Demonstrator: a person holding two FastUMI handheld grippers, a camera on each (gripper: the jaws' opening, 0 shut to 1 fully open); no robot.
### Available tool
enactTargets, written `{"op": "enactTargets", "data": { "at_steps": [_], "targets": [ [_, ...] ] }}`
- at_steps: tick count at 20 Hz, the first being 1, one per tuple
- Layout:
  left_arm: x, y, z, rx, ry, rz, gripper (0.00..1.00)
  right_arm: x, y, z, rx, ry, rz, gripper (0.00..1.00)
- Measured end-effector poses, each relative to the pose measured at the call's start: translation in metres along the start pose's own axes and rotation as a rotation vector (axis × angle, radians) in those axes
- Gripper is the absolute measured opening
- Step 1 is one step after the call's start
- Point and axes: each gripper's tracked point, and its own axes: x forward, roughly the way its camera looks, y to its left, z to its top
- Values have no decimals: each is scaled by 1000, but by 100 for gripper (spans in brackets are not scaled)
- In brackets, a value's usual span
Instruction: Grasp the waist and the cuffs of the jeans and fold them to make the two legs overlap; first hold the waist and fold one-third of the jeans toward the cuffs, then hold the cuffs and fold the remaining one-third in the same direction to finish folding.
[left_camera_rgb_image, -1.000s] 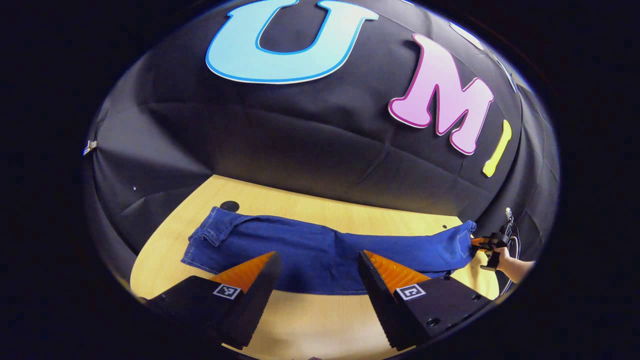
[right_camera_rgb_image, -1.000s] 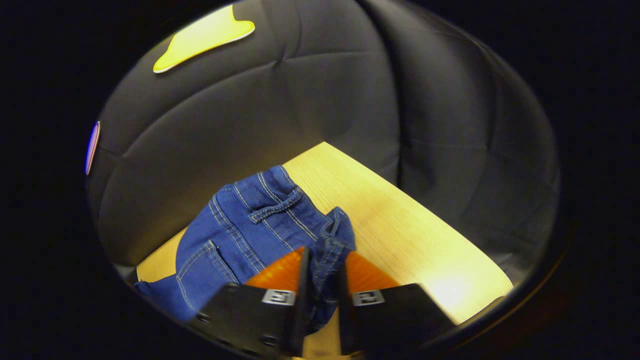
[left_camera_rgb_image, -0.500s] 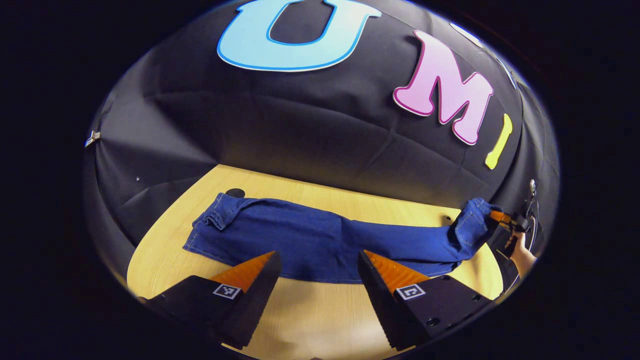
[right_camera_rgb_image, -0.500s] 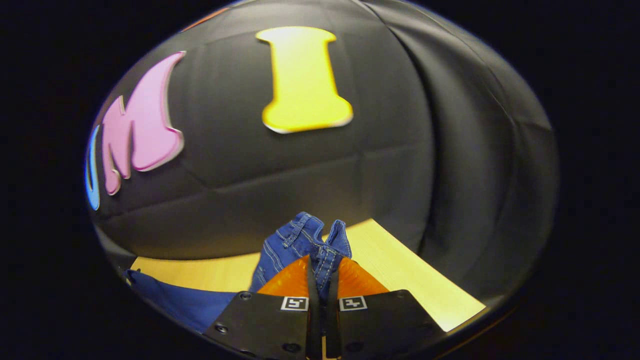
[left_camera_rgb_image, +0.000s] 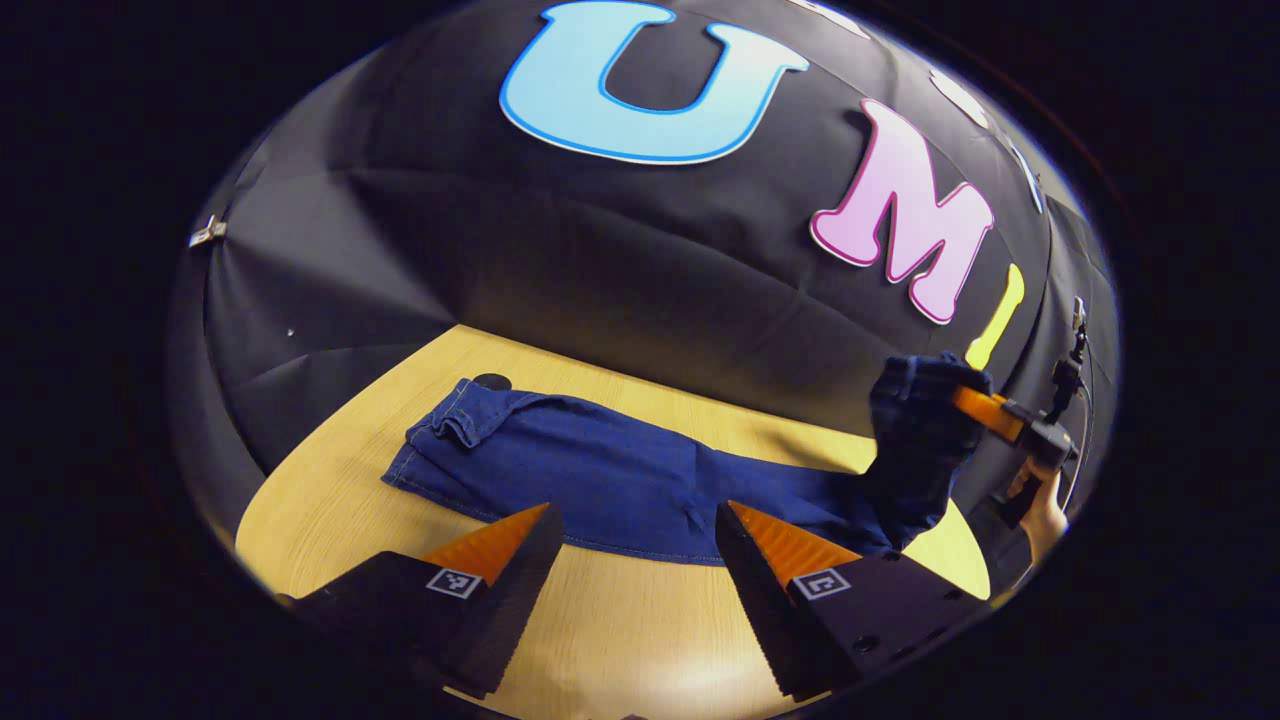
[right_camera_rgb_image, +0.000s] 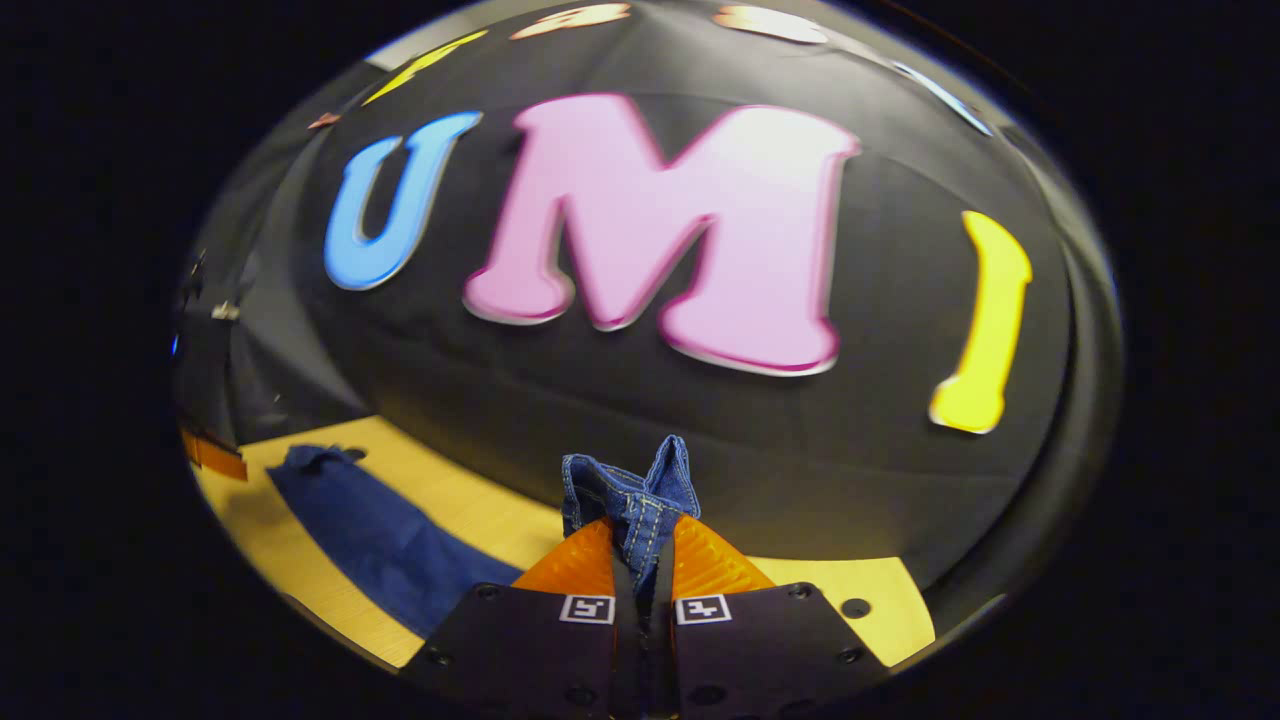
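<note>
Jeans (left_camera_rgb_image: 600, 480) waist pinched in right gripper (right_camera_rgb_image: 642, 560) — lifted off table (left_camera_rgb_image: 330, 500).

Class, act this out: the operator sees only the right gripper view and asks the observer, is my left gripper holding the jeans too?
Observer: No. The left gripper is open above the table, fingers apart, gripping nothing.
Operator: How much of the jeans is off the table?
Observer: The waist hangs raised from the right gripper; the legs lie flat.
Operator: And the cuffs?
Observer: They rest on the table at the far end, free of both grippers.
</note>
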Motion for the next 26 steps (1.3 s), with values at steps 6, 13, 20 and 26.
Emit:
{"op": "enactTargets", "data": {
  "at_steps": [6, 13, 20, 26],
  "targets": [
    [5, 51, 3, -56, -49, 55, 97, 24, 37, -146, -46, 225, 43, 8],
    [30, 143, 19, -63, -93, 214, 96, -4, 96, -161, 73, 272, 191, 83],
    [109, 207, 22, -81, -10, 300, 96, -41, 79, -146, 353, 283, 145, 98],
    [134, 214, 8, 10, 104, 333, 85, -57, 18, -145, 376, 260, 32, 98]
  ]
}}
